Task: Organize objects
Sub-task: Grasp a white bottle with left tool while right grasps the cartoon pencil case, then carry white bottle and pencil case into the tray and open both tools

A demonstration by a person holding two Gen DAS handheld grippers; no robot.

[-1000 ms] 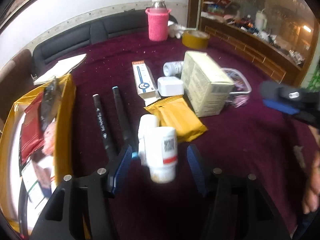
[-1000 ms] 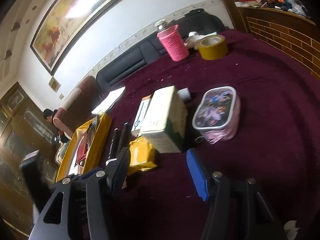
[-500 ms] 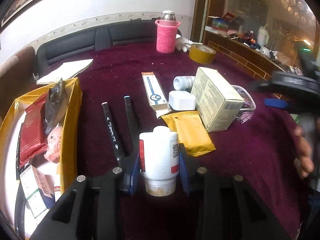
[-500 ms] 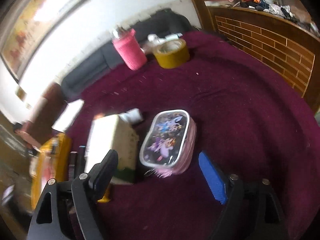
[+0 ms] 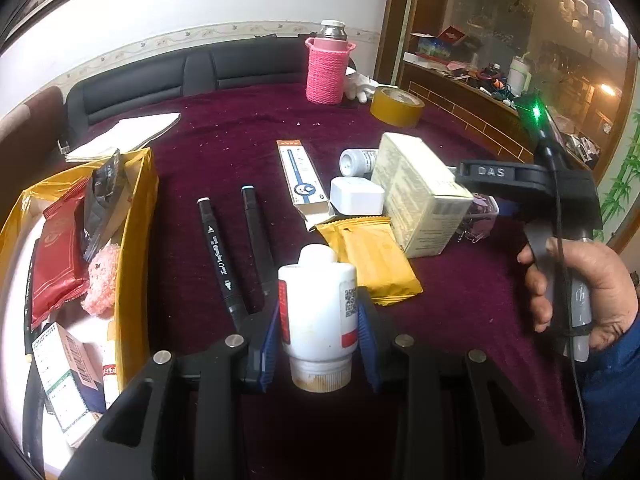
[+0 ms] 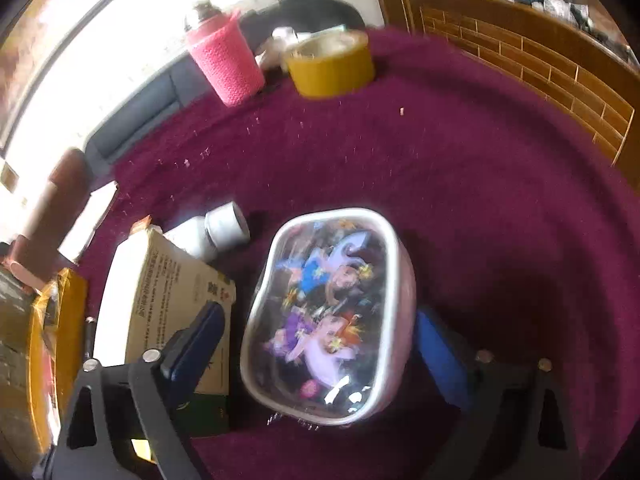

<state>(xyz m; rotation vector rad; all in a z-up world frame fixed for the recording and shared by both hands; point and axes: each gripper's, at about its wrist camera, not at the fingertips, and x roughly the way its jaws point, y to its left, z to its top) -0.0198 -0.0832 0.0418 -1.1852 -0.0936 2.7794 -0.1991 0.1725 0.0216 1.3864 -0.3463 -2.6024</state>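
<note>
My left gripper (image 5: 319,336) is shut on a white bottle (image 5: 316,308) with a red-edged label, held cap toward the camera just above the maroon table (image 5: 460,288). My right gripper (image 6: 320,320) hangs over a pink cartoon-print case (image 6: 328,312). Its jaws are opening, and the case lies between the blue pads (image 6: 436,348) without being pressed. In the left wrist view a hand (image 5: 580,292) holds the right gripper's body beyond a cream carton (image 5: 416,192).
A yellow tray (image 5: 136,216) of packets sits at left. Two black markers (image 5: 218,256), a yellow packet (image 5: 372,256), a small white box (image 5: 356,196), a lying bottle (image 5: 356,160) and a long box (image 5: 300,172) are mid-table. A pink-sleeved flask (image 5: 326,72) and tape roll (image 5: 396,106) stand behind.
My left gripper closed on the white bottle, which stood loose between open fingers before. My right gripper swung right and down over the pink case, its jaws spreading wider.
</note>
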